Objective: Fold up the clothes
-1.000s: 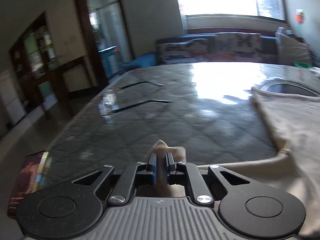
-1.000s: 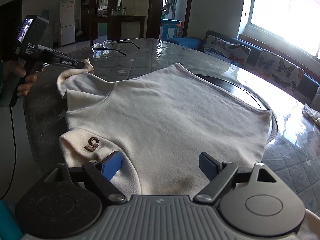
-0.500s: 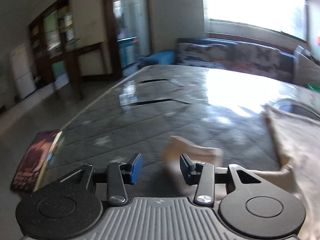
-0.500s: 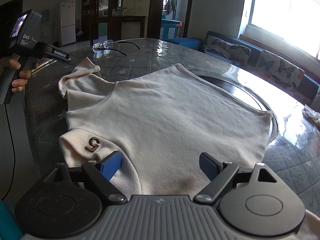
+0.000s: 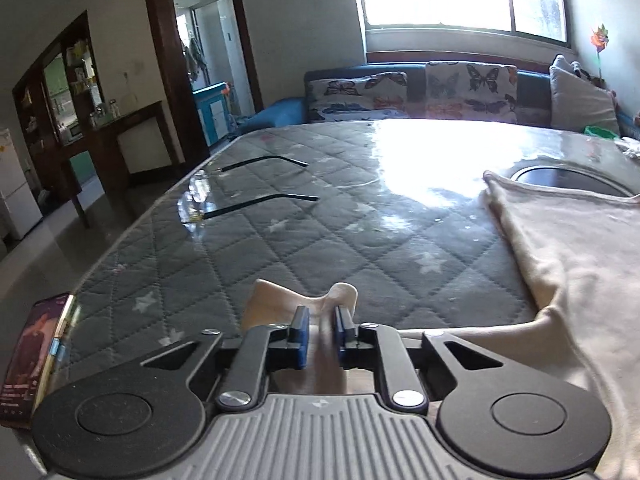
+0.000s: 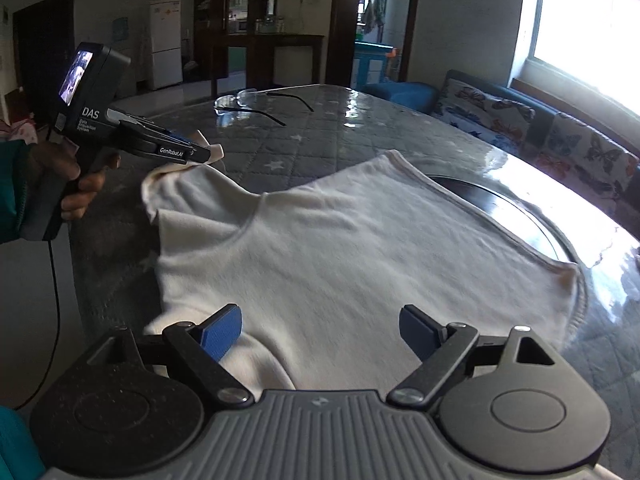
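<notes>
- Two grippers are being used on one cream shirt (image 6: 360, 248), which is lying spread flat on the quilted table cover (image 5: 320, 248), collar end toward the near table edge.
- Left gripper (image 5: 320, 332): its blue pads are being drawn close around the far sleeve tip (image 5: 304, 300); whether the cloth is fully pinched or a small gap remains cannot be told. From the right wrist view the sleeve is being lifted slightly off the table at that tip (image 6: 208, 152) (likely so it can be carried inward for a first fold).
- Right gripper (image 6: 320, 328): jaws are being held spread wide, nothing between them, hovering just over the near sleeve and shoulder area (probably being staged for the matching grab).
- Glasses (image 5: 248, 196) are lying well apart from the shirt, out of the fold path.
- Against half a second ago: the left jaws were spread with the sleeve lying loose beside them; now they are being closed around it. One second ago they were pressed on it, so a re-grip is being made.
- Right gripper is being kept nearly unchanged across frames.
</notes>
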`<action>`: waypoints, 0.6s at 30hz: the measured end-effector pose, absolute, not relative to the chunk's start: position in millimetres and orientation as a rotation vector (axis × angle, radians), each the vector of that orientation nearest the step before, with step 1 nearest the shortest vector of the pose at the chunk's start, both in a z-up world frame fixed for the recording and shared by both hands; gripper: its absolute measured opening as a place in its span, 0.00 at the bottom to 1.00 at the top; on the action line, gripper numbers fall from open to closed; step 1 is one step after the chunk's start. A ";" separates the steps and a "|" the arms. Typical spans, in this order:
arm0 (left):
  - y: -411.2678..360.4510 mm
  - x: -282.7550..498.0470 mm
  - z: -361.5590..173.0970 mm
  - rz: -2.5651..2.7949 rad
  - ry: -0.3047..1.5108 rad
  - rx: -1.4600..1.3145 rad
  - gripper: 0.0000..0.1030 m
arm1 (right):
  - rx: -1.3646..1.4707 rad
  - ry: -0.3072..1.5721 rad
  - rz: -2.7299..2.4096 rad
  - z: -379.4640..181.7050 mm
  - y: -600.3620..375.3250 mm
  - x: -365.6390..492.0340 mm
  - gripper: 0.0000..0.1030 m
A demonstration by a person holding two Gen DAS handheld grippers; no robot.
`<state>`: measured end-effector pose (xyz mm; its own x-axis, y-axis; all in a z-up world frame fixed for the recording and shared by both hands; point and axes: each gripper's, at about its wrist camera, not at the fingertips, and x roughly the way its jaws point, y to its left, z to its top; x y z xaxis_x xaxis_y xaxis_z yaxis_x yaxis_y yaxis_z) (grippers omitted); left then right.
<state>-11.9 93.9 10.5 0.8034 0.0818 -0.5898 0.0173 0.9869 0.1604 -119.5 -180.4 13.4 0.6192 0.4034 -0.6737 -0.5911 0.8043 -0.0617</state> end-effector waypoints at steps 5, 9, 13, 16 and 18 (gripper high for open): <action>106.4 -10.3 12.3 0.117 0.615 0.188 0.10 | -0.301 0.726 0.628 7.2 -165.9 -112.0 0.85; 127.7 -9.6 8.2 0.194 0.636 0.175 0.10 | -0.342 0.746 0.658 2.1 -157.4 -114.3 0.85; 146.6 -12.8 5.4 0.251 0.660 0.145 0.10 | -0.374 0.743 0.673 4.8 -153.3 -115.6 0.85; 147.5 -21.6 14.3 0.235 0.647 0.117 0.10 | -0.378 0.727 0.688 9.6 -147.5 -114.1 0.85; 139.6 -28.3 22.6 0.180 0.629 0.109 0.11 | -0.380 0.716 0.697 12.9 -143.6 -113.1 0.85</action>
<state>-28.3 139.6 22.6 0.7939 0.2003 -0.5741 -0.1345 0.9786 0.1554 -113.1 -143.6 12.9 0.5461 0.4481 -0.7078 -0.6956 0.7134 -0.0850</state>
